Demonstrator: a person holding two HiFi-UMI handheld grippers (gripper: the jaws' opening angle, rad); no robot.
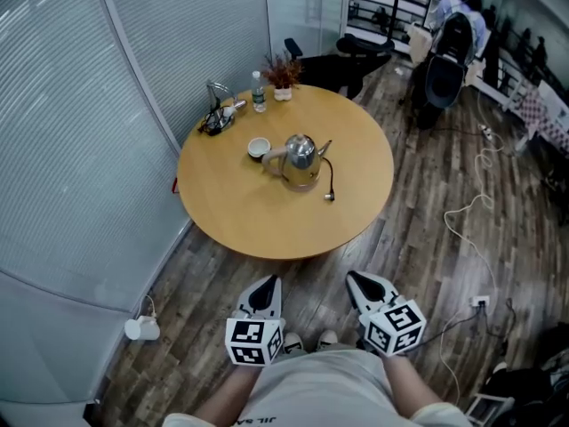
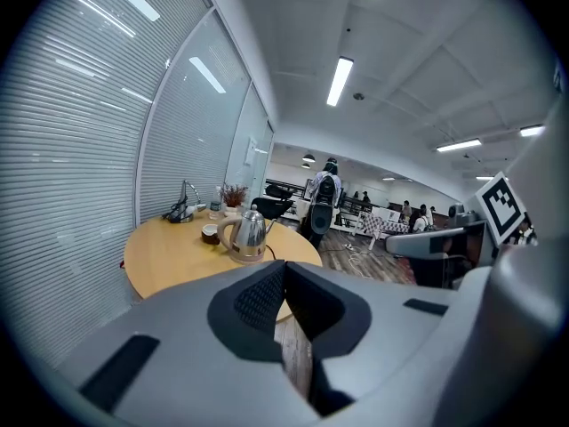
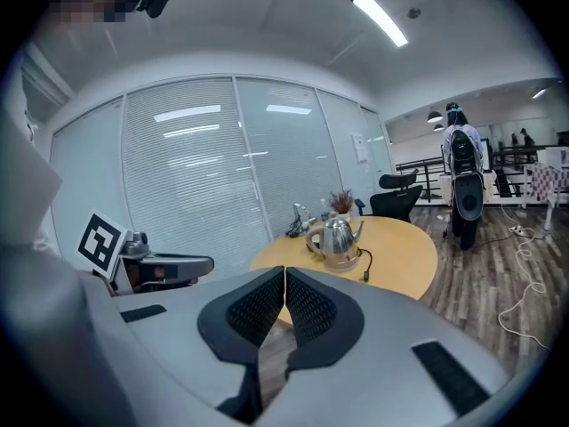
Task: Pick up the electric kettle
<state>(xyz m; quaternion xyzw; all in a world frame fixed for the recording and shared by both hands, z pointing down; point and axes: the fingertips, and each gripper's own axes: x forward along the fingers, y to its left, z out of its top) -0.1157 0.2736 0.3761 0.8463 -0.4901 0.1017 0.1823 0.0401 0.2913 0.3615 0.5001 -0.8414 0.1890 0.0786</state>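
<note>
Round wooden table (image 1: 267,229) ahead of me, on dark plank floor (image 1: 418,238). Glass wall with closed blinds (image 1: 62,114) on left. Black office chair (image 1: 351,52) beyond the table. White cable (image 1: 468,205) loose on floor, right. Ceiling strip lights (image 2: 340,80) on.

The head view looks steeply down from afar; both gripper views face the shared round table (image 1: 240,212).

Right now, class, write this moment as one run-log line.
stage: pre-grasp | left gripper: shut, empty | right gripper: shut, empty | electric kettle: upright on round table, untouched
</note>
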